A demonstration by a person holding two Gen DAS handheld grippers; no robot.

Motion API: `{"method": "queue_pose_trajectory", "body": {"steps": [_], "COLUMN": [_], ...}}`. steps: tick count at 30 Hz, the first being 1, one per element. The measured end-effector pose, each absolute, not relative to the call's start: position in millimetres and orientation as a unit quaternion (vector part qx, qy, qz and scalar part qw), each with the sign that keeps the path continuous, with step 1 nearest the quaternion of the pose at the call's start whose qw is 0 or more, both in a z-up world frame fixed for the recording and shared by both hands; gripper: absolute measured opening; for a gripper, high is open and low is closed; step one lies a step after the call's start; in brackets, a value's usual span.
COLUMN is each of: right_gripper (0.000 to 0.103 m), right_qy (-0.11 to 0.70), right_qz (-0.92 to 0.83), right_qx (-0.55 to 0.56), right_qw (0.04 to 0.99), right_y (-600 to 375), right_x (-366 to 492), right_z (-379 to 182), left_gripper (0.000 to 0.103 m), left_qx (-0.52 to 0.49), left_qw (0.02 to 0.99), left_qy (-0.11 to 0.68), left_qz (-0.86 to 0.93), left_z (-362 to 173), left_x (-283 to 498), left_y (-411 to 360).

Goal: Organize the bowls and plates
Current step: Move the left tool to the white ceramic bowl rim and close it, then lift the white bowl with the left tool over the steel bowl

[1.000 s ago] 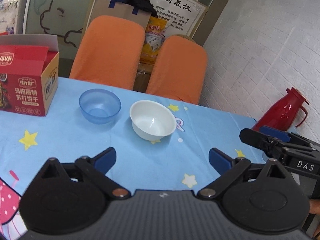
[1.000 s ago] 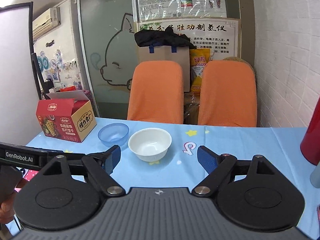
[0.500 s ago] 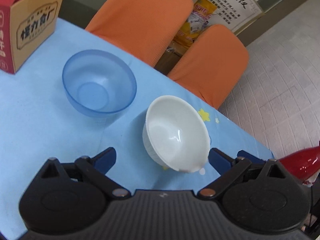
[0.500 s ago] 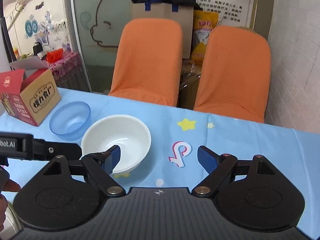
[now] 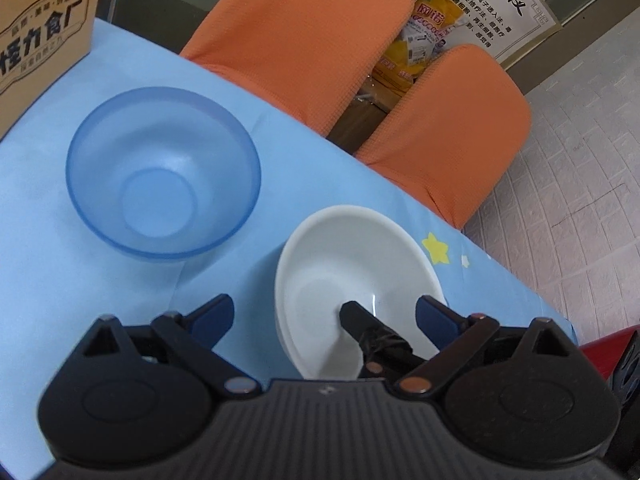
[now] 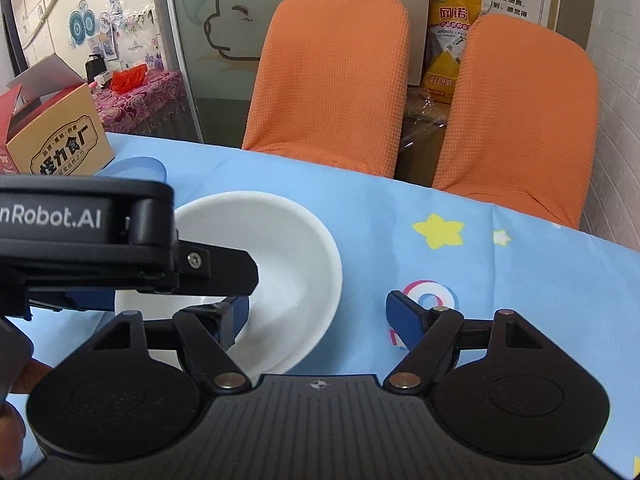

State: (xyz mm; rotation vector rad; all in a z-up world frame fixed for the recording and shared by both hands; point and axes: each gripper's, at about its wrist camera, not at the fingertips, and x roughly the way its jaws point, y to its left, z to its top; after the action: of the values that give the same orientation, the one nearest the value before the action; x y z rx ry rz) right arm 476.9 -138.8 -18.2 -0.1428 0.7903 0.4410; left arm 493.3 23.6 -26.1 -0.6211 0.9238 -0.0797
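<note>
A white bowl (image 5: 352, 276) and a clear blue bowl (image 5: 164, 172) stand side by side on the blue tablecloth. My left gripper (image 5: 324, 314) is open over the white bowl's near rim; its left pad is outside the bowl. My right gripper (image 6: 320, 316) is open, with its left fingertip (image 6: 236, 312) inside the white bowl (image 6: 288, 252) and its right one outside over the cloth. The right gripper's finger (image 5: 360, 320) shows inside the bowl in the left wrist view. The left gripper's body (image 6: 100, 240) crosses the right wrist view and hides most of the blue bowl (image 6: 140, 168).
A red and tan cardboard box (image 6: 52, 136) stands at the table's left. Two orange chairs (image 6: 332, 80) stand behind the far table edge. A red flask (image 5: 608, 344) is at the right edge. A brick wall lies to the right.
Both grippers have moved forward and down onto the white bowl. The right gripper's left finger now sits inside the bowl. Both stay open.
</note>
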Motion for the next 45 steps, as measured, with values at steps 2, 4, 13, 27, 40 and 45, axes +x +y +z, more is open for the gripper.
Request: {"method": "queue_pose_trajectory", "body": {"steps": [2, 4, 13, 27, 40, 45], "right_gripper": [0.098, 0.087, 0.059, 0.063, 0.065, 0.065], "right_qy": [0.381, 0.379, 0.361, 0.334, 0.305, 0.314], "right_qz": [0.215, 0.219, 0.223, 0.205, 0.163, 0.156], "right_qx": [-0.069, -0.06, -0.081, -0.065, -0.068, -0.061], "right_qw": [0.897, 0.897, 0.902, 0.917, 0.936, 0.935], "right_y": [-137, -137, -126, -154, -177, -179], "right_x": [478, 478, 460, 376, 252, 220], "right_z": [-20, -21, -10, 27, 42, 28], "left_gripper": [0.075, 0.067, 0.021, 0.02, 0.02, 0.019], "left_qx": [-0.289, -0.297, -0.275, -0.25, -0.226, -0.215], "left_qw": [0.851, 0.849, 0.855, 0.867, 0.862, 0.857], "left_qy": [0.436, 0.434, 0.436, 0.414, 0.419, 0.432], "left_qz": [-0.046, -0.057, -0.061, -0.123, -0.175, -0.181], "left_z": [-27, -30, -24, 19, 29, 16], "left_x": [494, 495, 482, 387, 269, 242], "left_y": [23, 24, 24, 0, -35, -39]}}
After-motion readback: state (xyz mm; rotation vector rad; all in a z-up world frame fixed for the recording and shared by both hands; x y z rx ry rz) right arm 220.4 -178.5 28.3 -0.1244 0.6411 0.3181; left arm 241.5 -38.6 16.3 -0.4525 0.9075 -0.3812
